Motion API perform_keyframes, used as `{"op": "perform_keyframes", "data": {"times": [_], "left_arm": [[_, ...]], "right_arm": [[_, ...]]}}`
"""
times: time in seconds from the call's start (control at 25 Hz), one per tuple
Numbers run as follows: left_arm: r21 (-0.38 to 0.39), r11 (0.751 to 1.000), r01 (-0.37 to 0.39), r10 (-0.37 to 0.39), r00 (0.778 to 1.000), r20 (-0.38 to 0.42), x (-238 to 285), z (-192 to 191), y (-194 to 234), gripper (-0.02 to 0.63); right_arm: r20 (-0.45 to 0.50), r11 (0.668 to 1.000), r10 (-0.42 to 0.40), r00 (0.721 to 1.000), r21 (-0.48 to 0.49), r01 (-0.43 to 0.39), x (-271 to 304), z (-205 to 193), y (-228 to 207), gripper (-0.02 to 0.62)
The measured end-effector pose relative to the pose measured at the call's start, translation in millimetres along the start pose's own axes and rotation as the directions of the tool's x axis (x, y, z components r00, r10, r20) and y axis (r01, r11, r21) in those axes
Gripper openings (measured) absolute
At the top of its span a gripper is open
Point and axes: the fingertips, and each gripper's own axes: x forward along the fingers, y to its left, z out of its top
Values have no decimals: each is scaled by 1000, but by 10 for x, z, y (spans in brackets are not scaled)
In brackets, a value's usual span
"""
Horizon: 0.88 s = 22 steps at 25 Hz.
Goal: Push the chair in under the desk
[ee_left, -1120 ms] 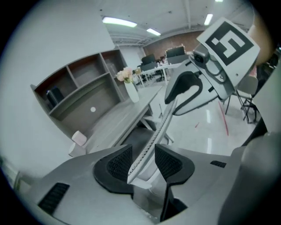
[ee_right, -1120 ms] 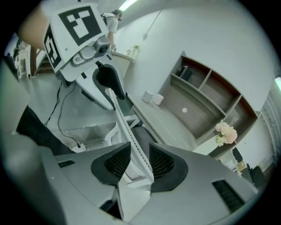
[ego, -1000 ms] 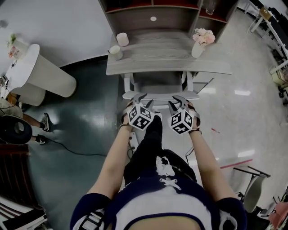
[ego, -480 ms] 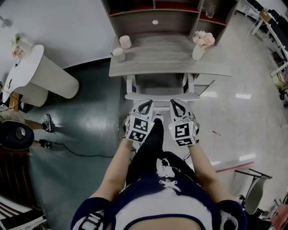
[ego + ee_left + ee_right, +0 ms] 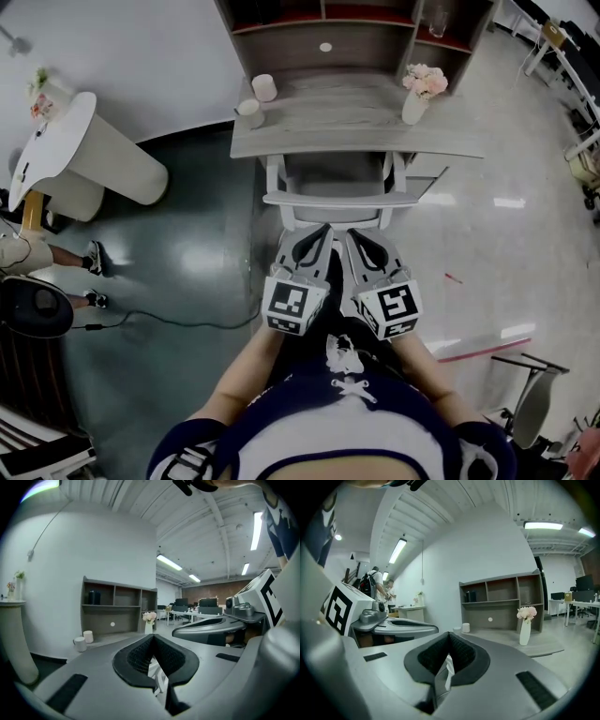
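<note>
Left gripper (image 5: 322, 231) and right gripper (image 5: 348, 234): both sets of jaws were pressed together with nothing held, side by side, tips just short of the back rail of the chair (image 5: 328, 198); contact could not be made out. Chair: white, seat already partly beneath the desk (image 5: 356, 131), back rail facing the grippers. It was judged light but rigid, apt to slide readily on the smooth floor (image 5: 487, 234) and to skew if pushed off-centre, so best pushed with closed tips against mid-rail, not clamped.
</note>
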Motion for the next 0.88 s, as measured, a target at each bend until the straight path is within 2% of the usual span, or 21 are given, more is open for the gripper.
{"op": "perform_keyframes", "data": {"times": [0.08,0.36,0.6,0.88], "left_arm": [[-24,1000,9,-9,1000,4,-65,-6,-55,8],[-37,999,37,-38,999,-30,-166,-81,-272,8],[-77,997,22,-25,999,-33,-243,-107,-327,8],[-73,997,12,-15,999,-30,-245,-99,-281,8]], "right_arm": [[-3,1000,9,1000,-3,-9,-71,2,72,9],[-11,999,37,999,-5,-37,-179,-9,215,9],[-14,999,37,999,-15,-37,-247,1,304,9],[-3,997,62,998,-55,-62,-212,42,348,9]]}}
